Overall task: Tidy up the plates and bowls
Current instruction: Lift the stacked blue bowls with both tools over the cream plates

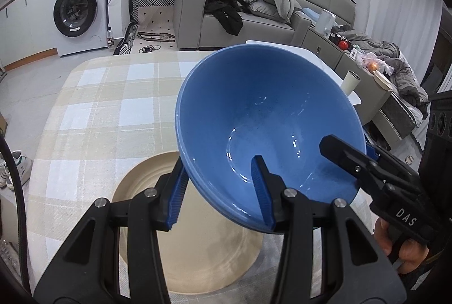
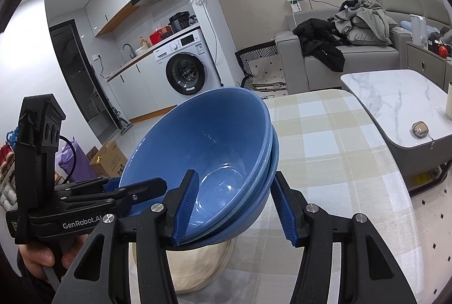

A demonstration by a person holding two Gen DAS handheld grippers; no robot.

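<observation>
Stacked blue bowls point(image 1: 262, 117) are held in the air above a beige plate point(image 1: 186, 241) on the checked tablecloth. My left gripper point(image 1: 223, 193) is shut on the near rim, one finger inside and one outside. My right gripper point(image 2: 234, 207) grips the opposite rim the same way; the bowls point(image 2: 209, 145) fill its view and show at least two nested rims. The right gripper also shows in the left wrist view point(image 1: 367, 162), and the left gripper in the right wrist view point(image 2: 113, 191). The plate point(image 2: 197, 267) lies under the bowls.
The checked tablecloth point(image 1: 107, 106) covers the table. A marble coffee table point(image 2: 395, 97) with a small case and a cup stands to the right. A grey sofa point(image 1: 248, 18) with clothes and a washing machine point(image 1: 79, 10) stand beyond.
</observation>
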